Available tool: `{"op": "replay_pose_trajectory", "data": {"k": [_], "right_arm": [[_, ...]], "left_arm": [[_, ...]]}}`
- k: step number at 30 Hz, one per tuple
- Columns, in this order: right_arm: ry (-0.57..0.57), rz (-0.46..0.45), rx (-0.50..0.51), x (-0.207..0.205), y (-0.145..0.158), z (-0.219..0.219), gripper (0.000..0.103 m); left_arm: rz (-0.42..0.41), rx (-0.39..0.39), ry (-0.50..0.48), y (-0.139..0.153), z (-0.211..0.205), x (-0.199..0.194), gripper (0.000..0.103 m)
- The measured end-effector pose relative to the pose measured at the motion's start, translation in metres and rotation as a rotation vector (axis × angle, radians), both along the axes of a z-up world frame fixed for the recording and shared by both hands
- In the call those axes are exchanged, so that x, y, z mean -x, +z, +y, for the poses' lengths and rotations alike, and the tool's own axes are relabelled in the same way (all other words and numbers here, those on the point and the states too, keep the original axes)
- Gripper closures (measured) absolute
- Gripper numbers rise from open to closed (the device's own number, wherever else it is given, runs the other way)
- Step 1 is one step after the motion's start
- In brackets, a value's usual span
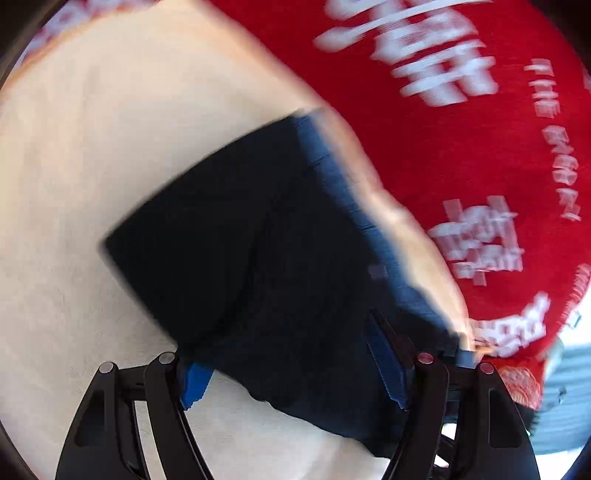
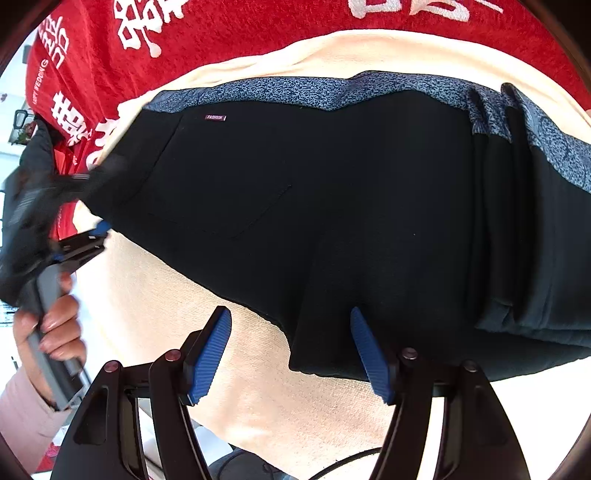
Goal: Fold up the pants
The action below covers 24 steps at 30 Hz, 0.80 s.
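Note:
Black pants (image 2: 332, 206) with a blue-speckled waistband (image 2: 295, 90) and a small "FASHION" label lie folded on a cream cloth (image 2: 177, 302). In the left wrist view the pants (image 1: 240, 251) appear as a dark folded block, blurred by motion. My left gripper (image 1: 295, 373) is open, its blue pads spread around the near edge of the pants, with fabric lying between them. My right gripper (image 2: 291, 354) is open, its blue pads wide apart at the near hem of the pants. The left gripper (image 2: 81, 243) also shows in the right wrist view at the pants' left corner.
A red blanket (image 1: 461, 129) with white characters lies under the cream cloth and beyond it; it also shows in the right wrist view (image 2: 221, 29). The person's hand (image 2: 55, 325) in a pink sleeve holds the left gripper's handle at the left edge.

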State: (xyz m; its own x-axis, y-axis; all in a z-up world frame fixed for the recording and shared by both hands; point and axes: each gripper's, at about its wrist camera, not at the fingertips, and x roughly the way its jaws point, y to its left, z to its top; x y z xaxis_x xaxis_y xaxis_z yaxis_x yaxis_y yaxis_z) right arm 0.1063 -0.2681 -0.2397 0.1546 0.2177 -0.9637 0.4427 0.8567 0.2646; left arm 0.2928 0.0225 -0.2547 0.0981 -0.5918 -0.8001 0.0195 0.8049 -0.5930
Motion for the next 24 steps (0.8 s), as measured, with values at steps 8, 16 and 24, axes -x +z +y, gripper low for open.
{"op": "replay_pose_trajectory", "data": {"k": [8, 16, 24], "right_arm": [[-0.013, -0.058, -0.045, -0.046, 0.055, -0.019, 0.032], [0.179, 0.001, -0.214, -0.185, 0.076, -0.001, 0.022], [0.482, 0.175, -0.205, -0.267, 0.047, 0.095, 0.02]], "left_arm": [[-0.229, -0.318, -0.139, 0.029, -0.04, 0.021, 0.07], [-0.616, -0.528, -0.392, 0.067, -0.098, 0.072, 0.07], [-0.65, -0.56, -0.421, 0.067, -0.101, 0.073, 0.07]]}}
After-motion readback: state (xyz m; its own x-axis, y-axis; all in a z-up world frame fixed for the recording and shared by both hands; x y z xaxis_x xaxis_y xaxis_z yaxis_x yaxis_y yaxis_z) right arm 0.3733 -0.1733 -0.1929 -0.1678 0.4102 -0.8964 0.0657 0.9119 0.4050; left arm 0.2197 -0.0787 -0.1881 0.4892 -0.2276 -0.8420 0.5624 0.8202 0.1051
